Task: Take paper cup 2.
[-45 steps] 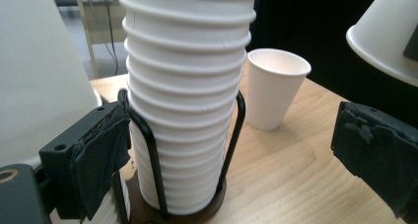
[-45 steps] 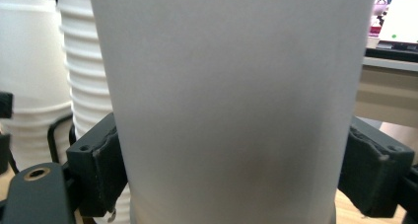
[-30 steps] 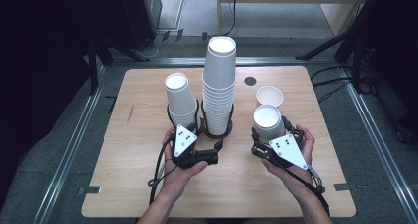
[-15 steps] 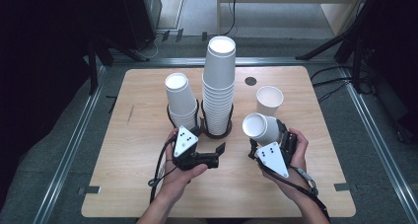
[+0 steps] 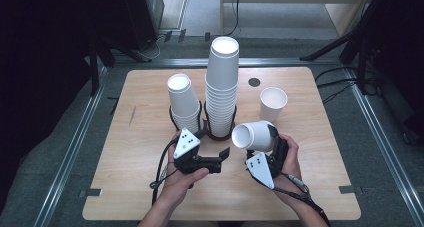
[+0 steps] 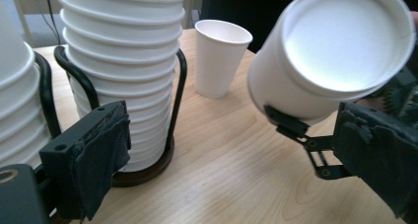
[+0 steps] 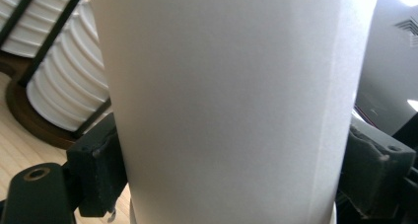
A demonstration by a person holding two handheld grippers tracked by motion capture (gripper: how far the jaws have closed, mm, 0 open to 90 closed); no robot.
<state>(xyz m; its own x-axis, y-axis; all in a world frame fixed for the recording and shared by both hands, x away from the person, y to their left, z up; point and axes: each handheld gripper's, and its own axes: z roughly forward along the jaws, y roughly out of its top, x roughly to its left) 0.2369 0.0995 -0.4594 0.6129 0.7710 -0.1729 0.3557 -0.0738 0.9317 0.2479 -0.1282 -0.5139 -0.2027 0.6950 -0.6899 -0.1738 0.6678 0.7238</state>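
Counter [image 5: 150, 187] of pale wood carries a tall cup stack [image 5: 222, 87] in a black holder, a shorter stack [image 5: 182, 102] beside it, and a lone upright cup [image 5: 273, 103]. Right tongs [image 5: 270, 142] are clamped on a tipped paper cup [image 5: 252, 135], raised near the tall stack. Left tongs [image 5: 220, 157] stand apart, holding nothing.
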